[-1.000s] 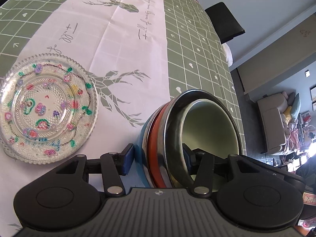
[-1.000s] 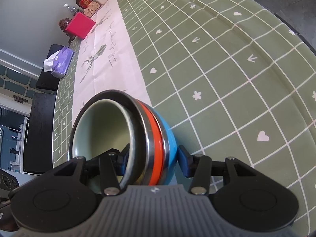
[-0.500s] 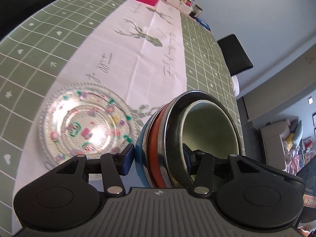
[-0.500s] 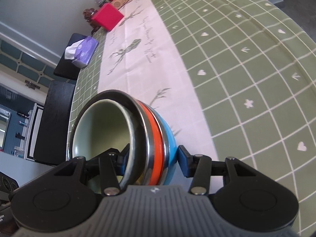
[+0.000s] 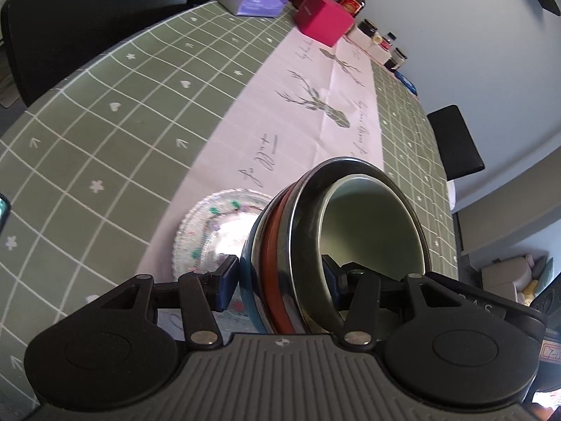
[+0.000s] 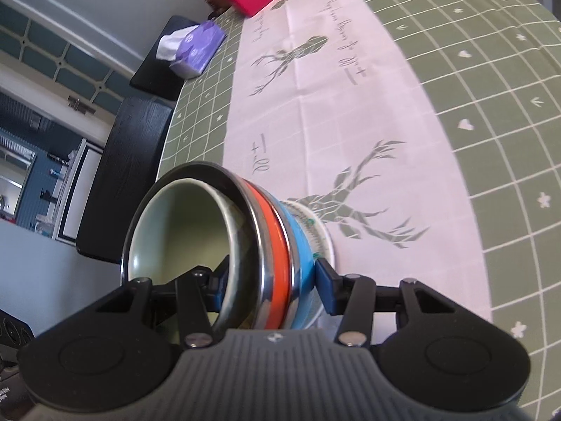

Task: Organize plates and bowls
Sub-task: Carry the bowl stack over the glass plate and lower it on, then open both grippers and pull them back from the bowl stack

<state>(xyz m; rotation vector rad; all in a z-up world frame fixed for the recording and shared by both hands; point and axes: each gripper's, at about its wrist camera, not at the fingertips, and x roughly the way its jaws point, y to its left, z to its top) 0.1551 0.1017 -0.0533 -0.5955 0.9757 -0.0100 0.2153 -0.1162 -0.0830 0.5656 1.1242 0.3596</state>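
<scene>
A nested stack of bowls (image 5: 280, 252), blue outermost, then orange, steel and a pale green one inside, hangs above the table between both grippers. My left gripper (image 5: 278, 280) is shut on one side of its rim, one finger outside on the blue wall and one inside the green bowl. My right gripper (image 6: 271, 286) is shut on the opposite side of the stack of bowls (image 6: 277, 238) in the same way. A clear glass plate (image 5: 210, 224) with coloured dots lies on the pink runner just under the stack. Its edge, the glass plate (image 6: 324, 236), peeks out behind the blue bowl.
The table wears a green checked cloth (image 5: 115, 129) with a pink deer-print runner (image 5: 315, 112). At its far end stand a pink box (image 5: 322, 17), a purple tissue box (image 5: 252, 0) and bottles and jars (image 5: 354, 0). Black chairs (image 5: 455, 140) flank the table.
Both grippers carried the stack across the table toward the glass plate, which now sits partly hidden right beneath it. The view swung up, showing the table's far end. Grips are unchanged.
</scene>
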